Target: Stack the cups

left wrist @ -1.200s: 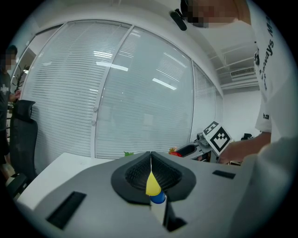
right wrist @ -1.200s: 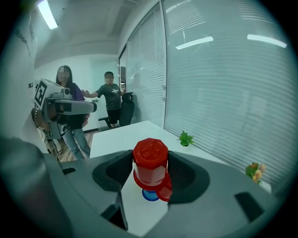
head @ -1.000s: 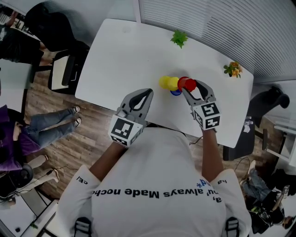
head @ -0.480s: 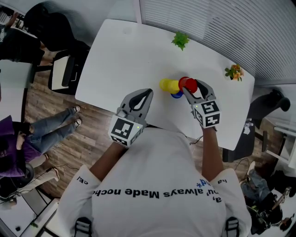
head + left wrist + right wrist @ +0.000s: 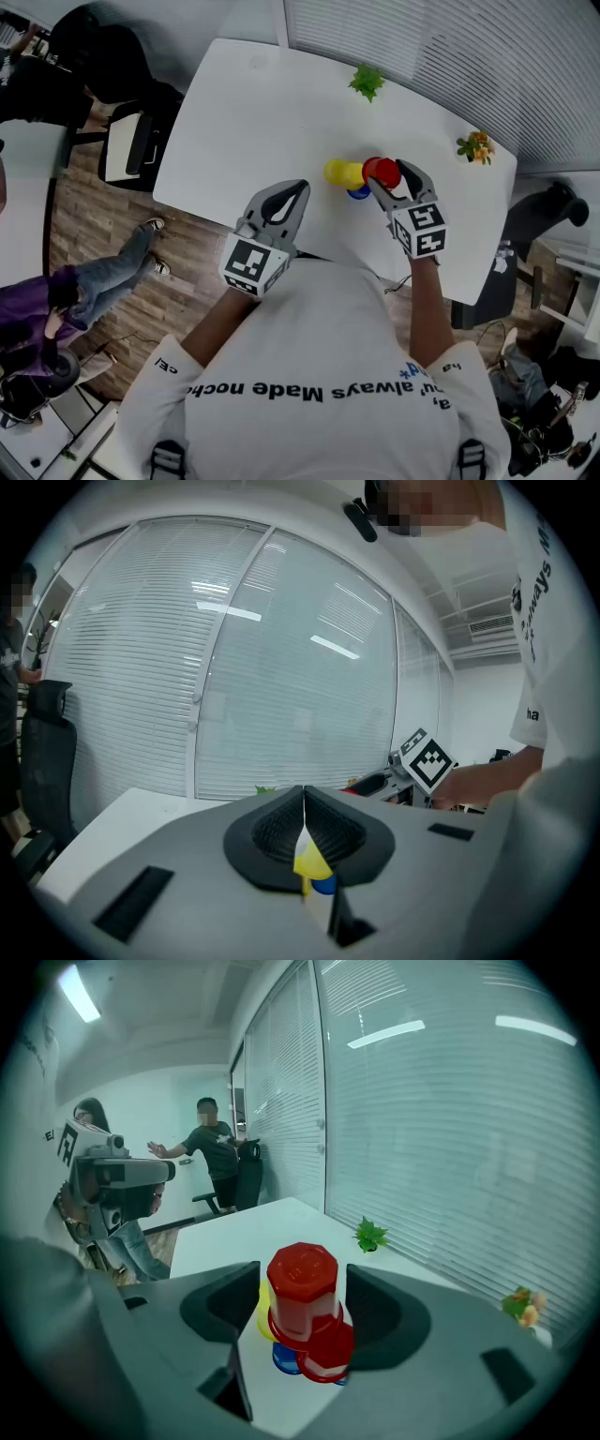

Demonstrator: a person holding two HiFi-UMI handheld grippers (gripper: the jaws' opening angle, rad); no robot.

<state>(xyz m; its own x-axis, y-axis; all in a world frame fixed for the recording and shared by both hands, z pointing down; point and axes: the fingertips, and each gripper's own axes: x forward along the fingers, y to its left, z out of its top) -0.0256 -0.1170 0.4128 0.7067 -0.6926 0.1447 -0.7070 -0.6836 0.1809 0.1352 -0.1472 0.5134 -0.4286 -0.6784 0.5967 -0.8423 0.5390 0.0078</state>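
Note:
On the white table (image 5: 253, 122) a yellow cup (image 5: 343, 173), a red cup (image 5: 381, 172) and a blue cup (image 5: 357, 192) cluster together. In the right gripper view the red cup (image 5: 302, 1299) stands upside down over another red piece (image 5: 326, 1354), with the blue cup (image 5: 284, 1360) and the yellow cup (image 5: 263, 1314) behind. My right gripper (image 5: 388, 175) straddles the red cup; its jaws are opening, with a gap on each side. My left gripper (image 5: 284, 199) hangs shut and empty near the table's front edge, left of the cups.
A small green plant (image 5: 366, 81) sits at the table's far edge and an orange flower (image 5: 474, 145) at its right corner. A black chair (image 5: 131, 141) stands left of the table. People stand beyond the table's left end (image 5: 214, 1152).
The right gripper's jaws have spread away from the red cup, which stays where it was. A seated person's legs at the left shifted. The left gripper has not moved.

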